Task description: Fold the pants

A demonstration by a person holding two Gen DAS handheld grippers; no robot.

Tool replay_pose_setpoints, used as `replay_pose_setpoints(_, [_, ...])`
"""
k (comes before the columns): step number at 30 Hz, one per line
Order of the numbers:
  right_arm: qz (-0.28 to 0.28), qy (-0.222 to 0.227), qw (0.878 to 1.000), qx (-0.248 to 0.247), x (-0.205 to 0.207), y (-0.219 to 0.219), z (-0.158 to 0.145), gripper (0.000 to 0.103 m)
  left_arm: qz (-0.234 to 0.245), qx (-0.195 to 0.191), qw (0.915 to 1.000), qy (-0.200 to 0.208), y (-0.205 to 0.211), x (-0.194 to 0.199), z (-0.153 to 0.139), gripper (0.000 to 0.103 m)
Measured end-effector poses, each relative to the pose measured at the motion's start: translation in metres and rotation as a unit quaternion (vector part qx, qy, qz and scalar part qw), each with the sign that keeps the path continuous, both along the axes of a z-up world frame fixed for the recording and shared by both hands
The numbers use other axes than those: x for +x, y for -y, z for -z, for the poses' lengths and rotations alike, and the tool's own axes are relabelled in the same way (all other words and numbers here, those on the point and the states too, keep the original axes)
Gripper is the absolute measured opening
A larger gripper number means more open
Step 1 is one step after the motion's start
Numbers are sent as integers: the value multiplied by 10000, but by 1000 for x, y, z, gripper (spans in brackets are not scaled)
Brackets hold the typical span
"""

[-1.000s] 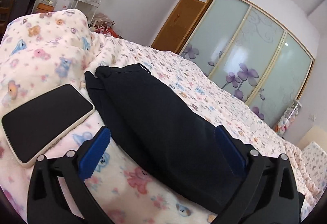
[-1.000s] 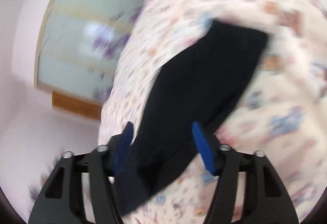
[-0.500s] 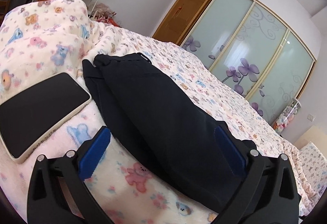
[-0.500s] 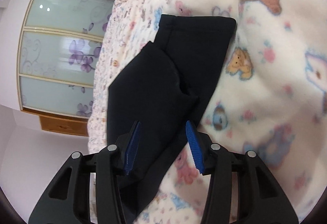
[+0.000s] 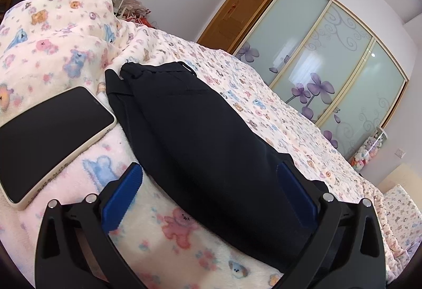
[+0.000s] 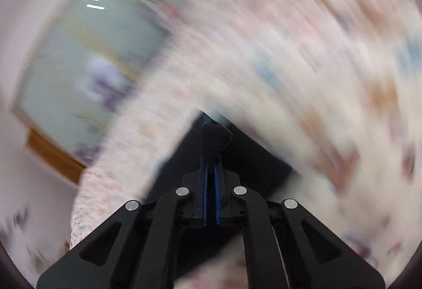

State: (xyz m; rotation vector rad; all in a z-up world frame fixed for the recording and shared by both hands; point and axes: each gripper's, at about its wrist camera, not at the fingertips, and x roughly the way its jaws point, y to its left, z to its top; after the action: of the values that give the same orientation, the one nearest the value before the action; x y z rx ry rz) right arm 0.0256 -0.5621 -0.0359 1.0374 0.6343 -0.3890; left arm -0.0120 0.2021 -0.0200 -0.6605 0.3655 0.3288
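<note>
Black pants lie folded lengthwise on a bed with a teddy-bear blanket, waistband at the far end. My left gripper is open and low over the blanket; its blue pads straddle the near part of the pants without closing. My right gripper is shut on a fold of the black pants, which sticks out past the pads. The right wrist view is badly motion-blurred.
A smartphone with a dark screen lies on the blanket just left of the pants. A bunched-up quilt rises at the far left. A sliding-door wardrobe and a wooden door stand beyond the bed.
My right gripper has closed on the pants fabric and is moving fast, blurring its view. My left gripper has stayed open and shifted only slightly along the pants.
</note>
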Motion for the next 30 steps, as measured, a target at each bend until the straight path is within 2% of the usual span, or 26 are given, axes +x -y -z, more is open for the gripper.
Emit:
replay_pose_setpoints(2, [92, 120, 9996, 254, -7, 3, 8, 4, -6, -9, 10000, 4, 0, 0, 0, 101])
replay_pose_setpoints(5, [-9, 175, 9998, -52, -9, 0, -5, 4, -10, -7, 10000, -7, 2, 0, 1, 101])
replay_pose_setpoints(9, [28, 251, 9993, 282, -9, 6, 5, 6, 3, -4, 10000, -19, 1, 0, 1, 101])
replay_pose_setpoints(14, [196, 185, 9985, 486, -25, 3, 1, 7, 69, -34, 9999, 95, 1, -1, -1, 101])
replay_pose_setpoints(19, [231, 327, 9979, 514, -35, -2, -16, 8, 237, -181, 9963, 808, -8, -13, -14, 101])
replay_pose_setpoints(21, [184, 382, 9979, 497, -37, -5, -21, 8, 375, -298, 9957, 797, -15, -9, -17, 101])
replay_pose_setpoints(23, [155, 384, 9976, 561, -32, -1, -20, 10, 630, -645, 9939, 630, -24, 1, -12, 101])
replay_pose_setpoints(24, [143, 362, 9970, 674, -32, 0, -18, 17, 718, -830, 9925, 529, -28, 6, -7, 101])
replay_pose_setpoints(26, [155, 417, 9952, 876, -31, 0, -15, 41, 830, -1187, 9892, 215, -32, 17, 4, 101])
replay_pose_setpoints(27, [171, 480, 9943, 940, -30, 2, -15, 59, 835, -1168, 9895, 153, -31, 19, 5, 101])
replay_pose_setpoints(30, [165, 543, 9951, 815, -31, -2, -19, 60, 894, -941, 9912, 277, -24, 17, 0, 101])
